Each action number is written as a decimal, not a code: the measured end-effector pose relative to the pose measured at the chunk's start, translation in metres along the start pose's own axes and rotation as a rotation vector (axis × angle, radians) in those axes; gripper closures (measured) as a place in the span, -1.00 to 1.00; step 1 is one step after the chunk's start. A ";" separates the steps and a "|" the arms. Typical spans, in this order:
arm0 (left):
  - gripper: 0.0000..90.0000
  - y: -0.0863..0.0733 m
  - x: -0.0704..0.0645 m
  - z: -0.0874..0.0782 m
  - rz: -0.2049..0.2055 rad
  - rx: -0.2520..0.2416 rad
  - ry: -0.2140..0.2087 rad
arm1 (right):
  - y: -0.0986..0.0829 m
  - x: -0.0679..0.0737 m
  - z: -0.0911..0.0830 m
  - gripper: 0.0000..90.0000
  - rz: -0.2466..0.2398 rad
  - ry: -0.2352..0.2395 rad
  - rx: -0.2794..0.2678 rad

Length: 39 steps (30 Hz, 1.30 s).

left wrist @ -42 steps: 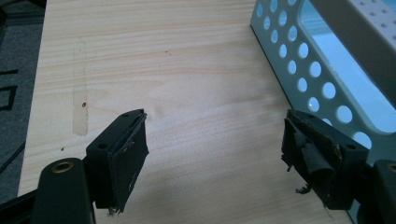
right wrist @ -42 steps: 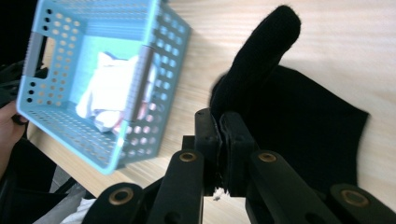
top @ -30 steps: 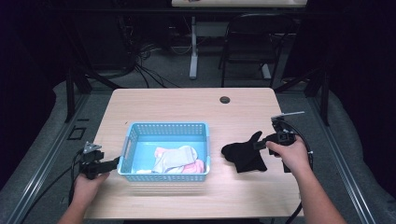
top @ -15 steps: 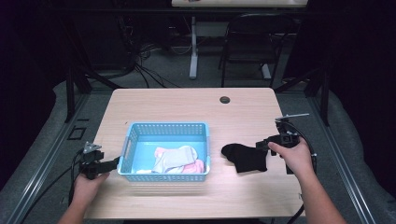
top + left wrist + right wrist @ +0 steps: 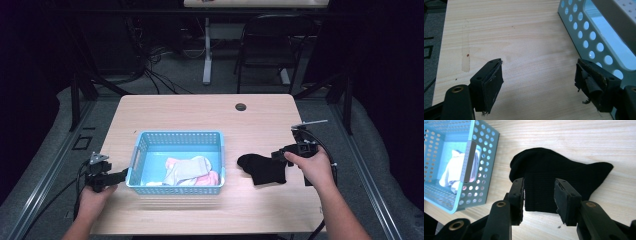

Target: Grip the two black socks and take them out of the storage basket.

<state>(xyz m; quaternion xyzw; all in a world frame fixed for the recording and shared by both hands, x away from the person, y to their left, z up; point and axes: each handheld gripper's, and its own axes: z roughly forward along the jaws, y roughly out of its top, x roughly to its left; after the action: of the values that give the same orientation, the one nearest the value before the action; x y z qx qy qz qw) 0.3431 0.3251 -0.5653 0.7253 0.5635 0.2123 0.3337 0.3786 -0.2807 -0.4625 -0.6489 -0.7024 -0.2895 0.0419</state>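
blue basket (image 5: pixel 178 145) holding pale and pink socks (image 5: pixel 192 171)
right gripper (image 5: pixel 539 195) part-open over black sock (image 5: pixel 554 173) beside it; left gripper (image 5: pixel 539 82) spread wide

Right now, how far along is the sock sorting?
Done: a white sock and a pink one already lie in the perforated light-blue plastic basket. In hand: the right tool, jaws part open, straddles the edge of the black sock lying flat on the wooden table. Left: grip it and move it into the basket. The left tool hangs open beside the basket.
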 end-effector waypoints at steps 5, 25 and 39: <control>-0.50 0.000 0.000 0.000 -0.001 0.001 0.000 | 0.000 0.012 0.004 0.34 -0.022 0.010 0.002; -0.50 0.000 0.000 -0.001 -0.004 -0.007 0.001 | -0.022 0.060 0.035 0.33 -0.175 0.024 -0.006; -0.50 0.000 0.000 -0.001 -0.002 -0.007 0.003 | -0.059 0.064 0.055 0.34 -0.220 0.063 -0.060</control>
<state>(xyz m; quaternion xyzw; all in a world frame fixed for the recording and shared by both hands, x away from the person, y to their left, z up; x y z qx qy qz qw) 0.3423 0.3254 -0.5646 0.7234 0.5640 0.2149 0.3353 0.3308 -0.1977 -0.5013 -0.5594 -0.7589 -0.3332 0.0124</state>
